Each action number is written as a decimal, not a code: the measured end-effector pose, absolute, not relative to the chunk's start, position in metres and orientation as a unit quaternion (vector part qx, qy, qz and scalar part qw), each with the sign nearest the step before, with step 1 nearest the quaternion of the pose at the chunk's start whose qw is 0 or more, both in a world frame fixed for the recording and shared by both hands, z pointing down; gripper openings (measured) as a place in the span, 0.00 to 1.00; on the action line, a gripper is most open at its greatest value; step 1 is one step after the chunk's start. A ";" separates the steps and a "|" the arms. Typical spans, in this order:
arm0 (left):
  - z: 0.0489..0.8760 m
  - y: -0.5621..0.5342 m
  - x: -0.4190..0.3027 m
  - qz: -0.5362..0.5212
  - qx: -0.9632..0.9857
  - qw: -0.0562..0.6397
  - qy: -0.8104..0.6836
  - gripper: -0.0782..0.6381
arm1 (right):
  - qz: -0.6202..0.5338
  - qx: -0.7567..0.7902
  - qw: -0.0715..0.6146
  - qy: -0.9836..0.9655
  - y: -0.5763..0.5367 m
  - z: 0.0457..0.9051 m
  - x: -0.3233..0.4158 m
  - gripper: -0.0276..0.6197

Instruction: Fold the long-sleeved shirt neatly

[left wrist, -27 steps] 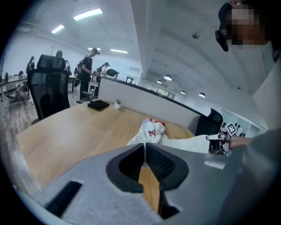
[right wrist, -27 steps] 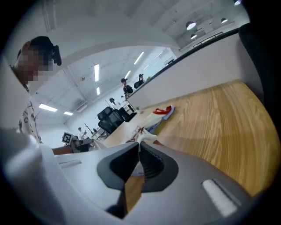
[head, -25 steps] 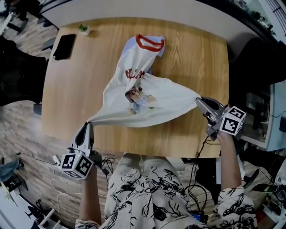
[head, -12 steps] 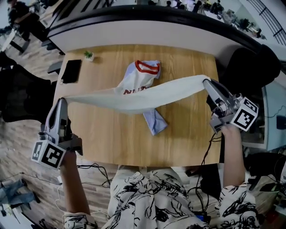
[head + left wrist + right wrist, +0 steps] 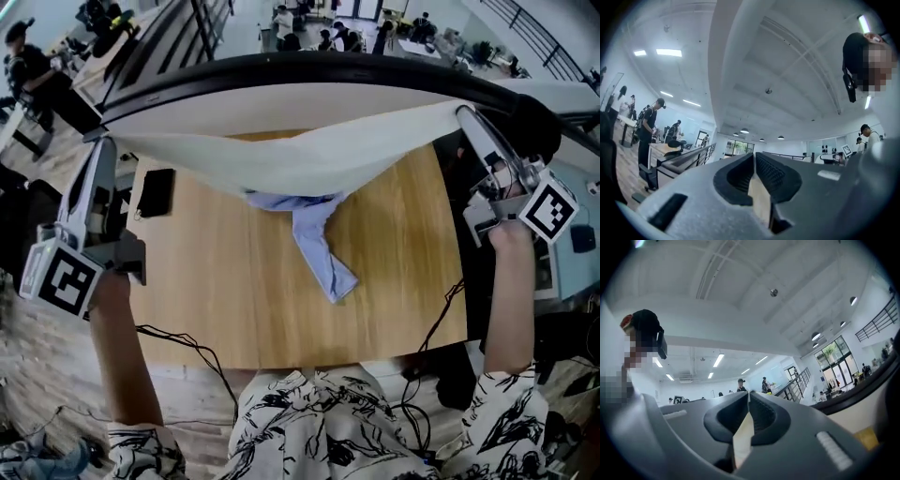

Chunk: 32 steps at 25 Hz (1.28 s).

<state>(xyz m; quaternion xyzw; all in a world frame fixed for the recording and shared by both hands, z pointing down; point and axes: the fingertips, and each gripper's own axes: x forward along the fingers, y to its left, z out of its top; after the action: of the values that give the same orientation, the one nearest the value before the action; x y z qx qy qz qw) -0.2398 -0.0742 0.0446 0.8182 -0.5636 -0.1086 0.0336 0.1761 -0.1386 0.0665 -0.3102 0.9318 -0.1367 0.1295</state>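
Bright ceiling lights; fisheye edges warp, claws blur.

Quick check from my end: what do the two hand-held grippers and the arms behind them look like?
The left hand-held gripper and right hand-held gripper match: long, tapered light-grey jaws lined with dark ribbed pads, each carrying a white cube printed with black square markers. The person wears a white top with a black sketch-like print and short sleeves.
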 end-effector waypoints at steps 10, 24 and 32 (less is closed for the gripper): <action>-0.034 -0.117 -0.242 -0.101 0.819 -0.032 -0.565 0.14 | -0.058 -0.358 0.164 0.917 -0.163 -0.035 0.188 0.07; -0.104 -0.211 -0.273 -0.076 0.803 -0.077 -0.586 0.14 | 0.005 -0.388 0.153 0.909 -0.246 -0.117 0.170 0.07; -0.125 -0.253 -0.262 -0.068 0.799 -0.097 -0.589 0.14 | 0.006 -0.403 0.156 0.902 -0.284 -0.121 0.186 0.07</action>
<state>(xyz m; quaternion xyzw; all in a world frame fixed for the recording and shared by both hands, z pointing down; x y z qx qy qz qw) -0.2622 -0.2535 -0.1249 0.7993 -0.5891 -0.0681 -0.0974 0.1865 -0.2844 -0.1208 -0.4032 0.9017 0.0064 0.1561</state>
